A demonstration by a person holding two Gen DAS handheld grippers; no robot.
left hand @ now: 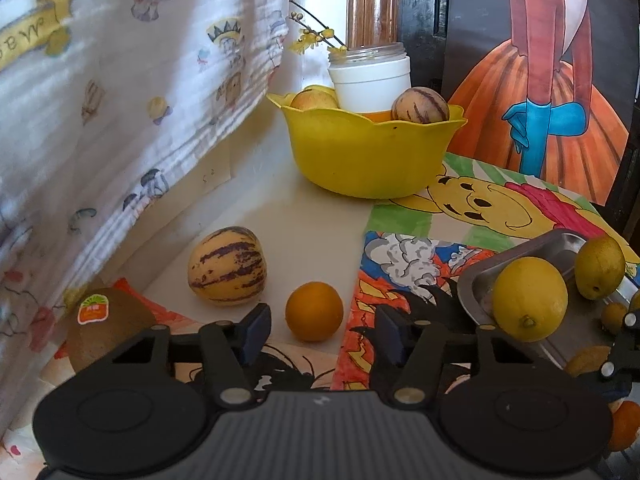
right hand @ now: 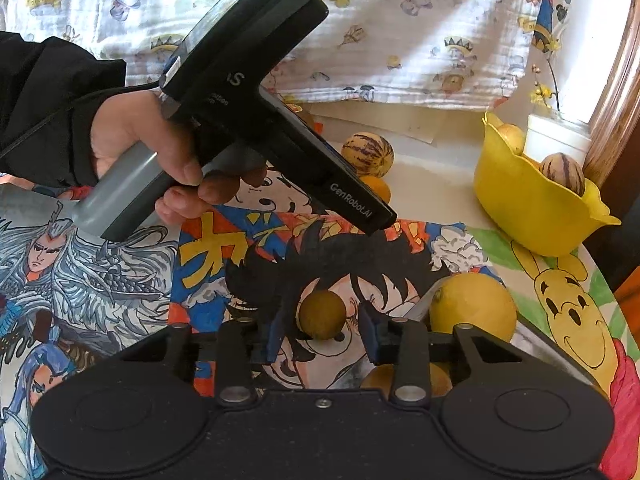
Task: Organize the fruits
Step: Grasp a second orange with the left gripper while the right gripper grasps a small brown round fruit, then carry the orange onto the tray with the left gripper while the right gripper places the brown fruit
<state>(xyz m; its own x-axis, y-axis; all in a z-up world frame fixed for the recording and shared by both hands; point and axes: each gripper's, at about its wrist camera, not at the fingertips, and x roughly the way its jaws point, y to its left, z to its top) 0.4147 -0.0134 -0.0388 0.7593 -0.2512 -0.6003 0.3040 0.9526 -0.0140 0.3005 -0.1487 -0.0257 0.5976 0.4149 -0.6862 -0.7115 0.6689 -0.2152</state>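
My left gripper [left hand: 320, 334] is open, with a small orange [left hand: 314, 311] on the table between and just beyond its fingertips. A striped pepino melon [left hand: 227, 266] lies to its left and a kiwi with a sticker [left hand: 108, 326] at the near left. My right gripper [right hand: 322, 334] is open around a small brownish-yellow round fruit [right hand: 322, 315], its pads a little apart from it. A lemon [right hand: 474, 306] lies to its right by a metal tray [left hand: 560, 240] that holds lemons [left hand: 530, 298]. A yellow bowl [left hand: 372, 156] holds a pepino and other fruit.
A white jar with yellow flower sprigs [left hand: 370, 78] stands behind the bowl. A printed cloth [left hand: 120, 100] hangs along the left. Cartoon drawings [right hand: 360, 264] cover the table. The hand-held left gripper body [right hand: 272, 112] crosses the right wrist view.
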